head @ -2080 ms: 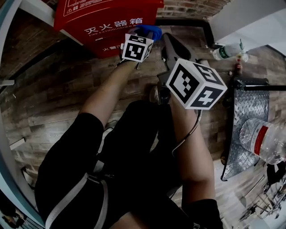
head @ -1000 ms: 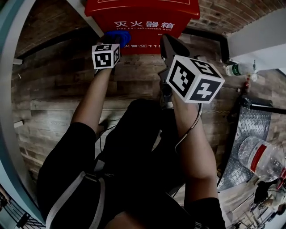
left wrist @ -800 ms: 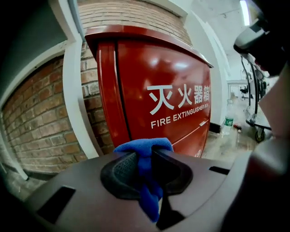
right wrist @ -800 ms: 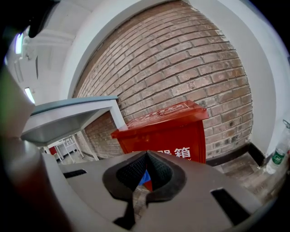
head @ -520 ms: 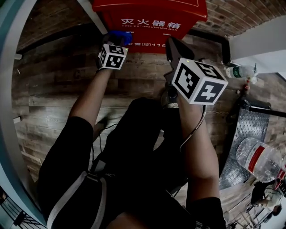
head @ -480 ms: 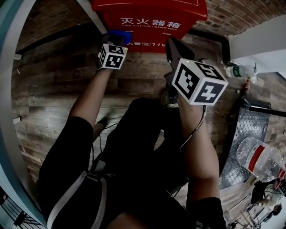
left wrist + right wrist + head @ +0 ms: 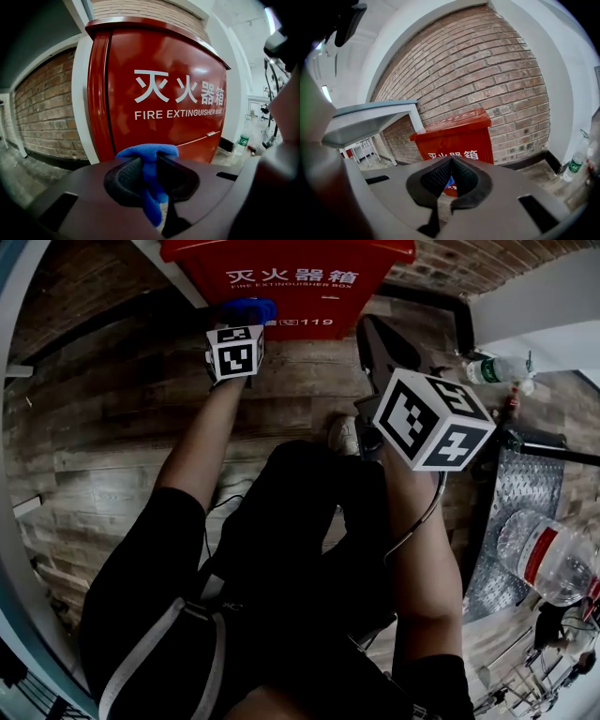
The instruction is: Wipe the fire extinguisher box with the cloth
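2 grippers, 1 cloth. Left gripper (image 7: 149, 171): clamped tight on a blue cloth (image 7: 148, 152), with a folded lump bulging out ahead of the tips and a tail hanging back between the pads. Right gripper (image 7: 451, 174): closed to a narrow V, tips meeting, nothing pinched. Held well back from the fire extinguisher box (image 7: 164, 89), toward its right side.

Fire extinguisher box: red, upright against a brick wall (image 7: 42, 112), white lettering across its front. Cloth lump just in front of the box's lower front, below the lettering. Touching or a shade short of the panel: impossible to say from either view.

Handling, as a guess:
- **Cloth:** soft, light and limp. Likely to bunch or drag out of the grip under hard rubbing, so best kept pinched at a fold with plenty of pad behind it, as now.
- **Box:** probably sheet metal, stiff, glossy and slick. Heavy enough to stay put under light strokes, so no need to hold it.
- **Stroke:** worth pressing the lump flat against the front panel and sweeping across rather than poking.
- **Snag risk:** a small pale fitting (image 7: 213, 134) near the box's right edge, likely to catch loose fibres.
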{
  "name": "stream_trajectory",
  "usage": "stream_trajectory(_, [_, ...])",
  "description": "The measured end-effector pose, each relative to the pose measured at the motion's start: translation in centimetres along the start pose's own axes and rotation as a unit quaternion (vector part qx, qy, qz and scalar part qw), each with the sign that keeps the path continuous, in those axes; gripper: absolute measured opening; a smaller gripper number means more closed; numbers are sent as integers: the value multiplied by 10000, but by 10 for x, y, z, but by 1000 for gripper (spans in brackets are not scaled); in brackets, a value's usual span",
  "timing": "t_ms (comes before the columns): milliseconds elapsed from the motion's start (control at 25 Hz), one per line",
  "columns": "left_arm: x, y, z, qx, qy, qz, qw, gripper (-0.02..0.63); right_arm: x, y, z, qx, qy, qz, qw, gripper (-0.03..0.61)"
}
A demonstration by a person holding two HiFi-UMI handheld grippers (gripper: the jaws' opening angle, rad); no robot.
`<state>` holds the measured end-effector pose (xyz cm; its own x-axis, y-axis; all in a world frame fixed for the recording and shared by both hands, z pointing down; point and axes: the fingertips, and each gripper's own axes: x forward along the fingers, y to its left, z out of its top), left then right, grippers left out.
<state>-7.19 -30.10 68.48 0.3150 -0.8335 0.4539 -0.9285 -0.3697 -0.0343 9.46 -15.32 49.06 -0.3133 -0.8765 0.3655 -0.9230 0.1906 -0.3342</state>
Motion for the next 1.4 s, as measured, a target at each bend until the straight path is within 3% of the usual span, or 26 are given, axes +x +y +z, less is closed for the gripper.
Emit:
stream_trajectory(120, [1, -11, 2, -287, -8, -12, 9996, 71, -5, -4, 2, -22, -26, -21, 10000, 15])
stream_trajectory(400, [24, -125, 27, -10, -101, -1045, 9945, 71, -17, -17, 4, 47, -90, -150, 9998, 15])
stream_trajectory(480, [30, -152, 28, 35, -84, -1149, 9933, 71, -21, -23, 2, 64, -82, -209, 9997, 15])
stream_trajectory(800, [31, -159, 28, -133, -210, -826, 9963, 71, -40, -50, 6, 347, -207, -363, 9985, 15])
stream_trajectory(1040, [24, -189, 19, -262, -164, -1130, 9931, 71, -35, -49, 4, 327, -133, -325, 9988, 15])
stream_trajectory(1200, [43, -212, 17, -138, -50, -1442, 9894, 71, -33, -46, 2, 404, -105, -215, 9989, 15])
stream_trajectory(1400, [64, -231, 7, 432, 112, -1721, 9841, 71, -38, -53, -3, 513, -90, -235, 9984, 15])
